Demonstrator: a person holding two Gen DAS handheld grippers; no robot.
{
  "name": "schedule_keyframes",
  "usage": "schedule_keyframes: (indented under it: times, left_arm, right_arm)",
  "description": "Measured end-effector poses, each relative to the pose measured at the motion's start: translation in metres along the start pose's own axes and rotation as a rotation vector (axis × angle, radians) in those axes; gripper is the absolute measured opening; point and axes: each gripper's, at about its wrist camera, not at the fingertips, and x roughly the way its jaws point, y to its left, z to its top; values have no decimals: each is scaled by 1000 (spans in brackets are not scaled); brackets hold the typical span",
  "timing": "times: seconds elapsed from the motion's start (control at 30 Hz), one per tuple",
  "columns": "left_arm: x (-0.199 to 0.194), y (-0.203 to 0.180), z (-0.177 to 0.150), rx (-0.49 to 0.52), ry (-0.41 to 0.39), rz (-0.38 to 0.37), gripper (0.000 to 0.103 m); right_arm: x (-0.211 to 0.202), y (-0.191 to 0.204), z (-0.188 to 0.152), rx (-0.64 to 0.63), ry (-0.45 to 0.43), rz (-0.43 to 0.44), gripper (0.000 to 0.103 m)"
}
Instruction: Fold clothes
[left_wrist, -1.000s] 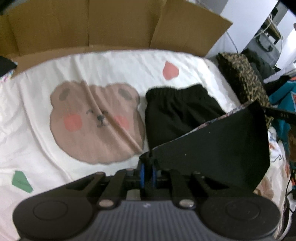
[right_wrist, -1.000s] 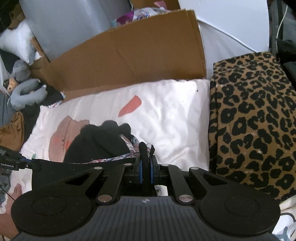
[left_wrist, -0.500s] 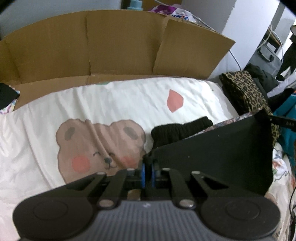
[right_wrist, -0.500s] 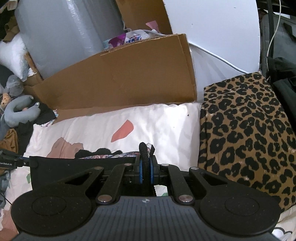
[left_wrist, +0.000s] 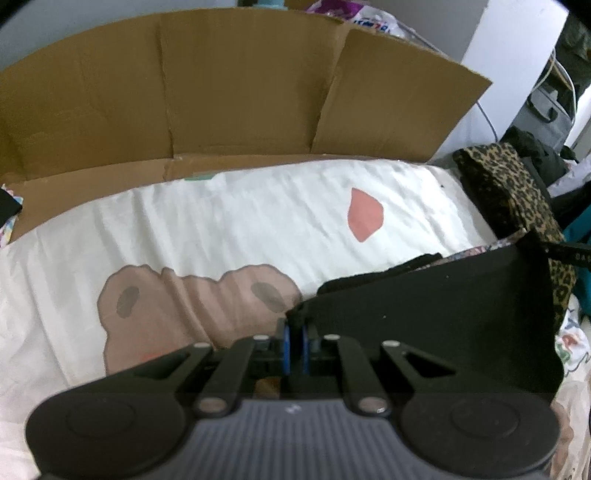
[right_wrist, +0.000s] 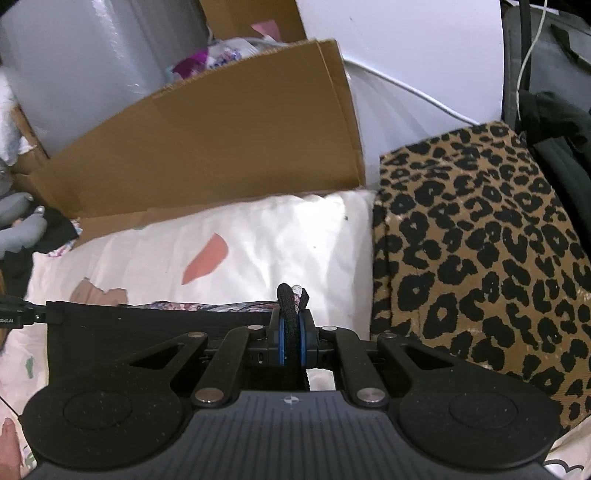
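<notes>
A black garment (left_wrist: 436, 317) is stretched taut between both grippers above a white bed sheet (left_wrist: 229, 229) with a brown bear print. My left gripper (left_wrist: 294, 332) is shut on one corner of it, and the cloth spreads to the right from there. My right gripper (right_wrist: 293, 321) is shut on the other corner, where the black garment (right_wrist: 159, 328) runs off to the left as a flat band. A patterned lining edge shows along its far side. The part of the garment lying on the bed is mostly hidden behind the lifted cloth.
Brown cardboard (left_wrist: 229, 92) stands along the far edge of the bed. A leopard-print cloth (right_wrist: 480, 251) lies at the right side of the sheet. A grey soft toy (right_wrist: 22, 225) and other clutter sit at the left. Bags and dark clothes are piled at the far right.
Both grippers have carried the black cloth toward the far side of the bed. The lower part of the garment, plainly seen earlier, is now almost covered by the lifted part.
</notes>
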Motion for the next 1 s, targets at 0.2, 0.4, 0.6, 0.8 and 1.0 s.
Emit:
schedule_keyframes:
  times: [0.2, 0.4, 0.6, 0.8, 1.0]
  left_arm:
    - [16, 7, 0, -48, 0, 14, 7]
    - [32, 14, -1, -66, 20, 26, 7]
    - [55, 20, -4, -56, 34, 73, 3]
    - [56, 46, -3, -142, 17, 143, 0]
    - [22, 27, 4, -134, -25, 82, 6]
  right_arm:
    - [18, -4, 2, 19, 22, -11, 6]
    - [41, -7, 5, 20, 59, -21, 6]
    - [65, -3, -1, -1, 92, -43, 6]
    - [78, -1, -5, -14, 115, -55, 9]
    - [47, 10, 6, -35, 25, -80, 27]
